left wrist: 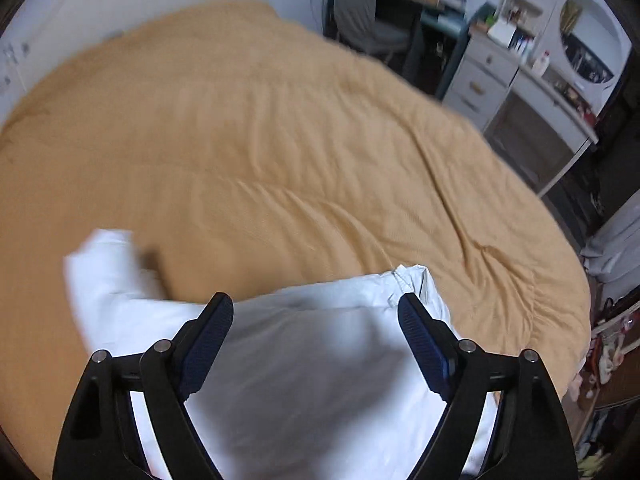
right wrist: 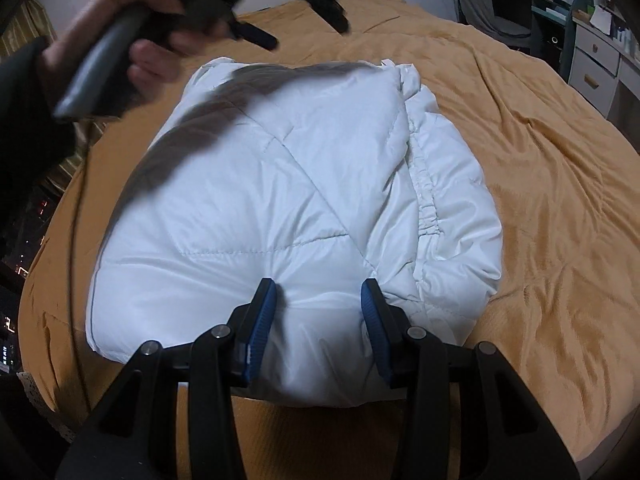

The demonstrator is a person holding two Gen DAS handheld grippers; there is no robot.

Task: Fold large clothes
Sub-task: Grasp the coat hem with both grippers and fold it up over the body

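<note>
Both tools gape: right tool (right wrist: 319, 292) against folded, puffy white jacket (right wrist: 280, 184).

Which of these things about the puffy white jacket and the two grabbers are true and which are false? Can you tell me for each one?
1. The white puffer jacket lies folded on an orange bedspread. True.
2. The left gripper is clamped shut on a sleeve. False: its jaws stand wide apart above the jacket and hold nothing.
3. The right gripper has its fingers on either side of a bulge at the jacket's near edge. True.
4. The jacket is black. False: it is white, with quilted stitching.
5. A white dresser with drawers stands beyond the bed. True.
</note>
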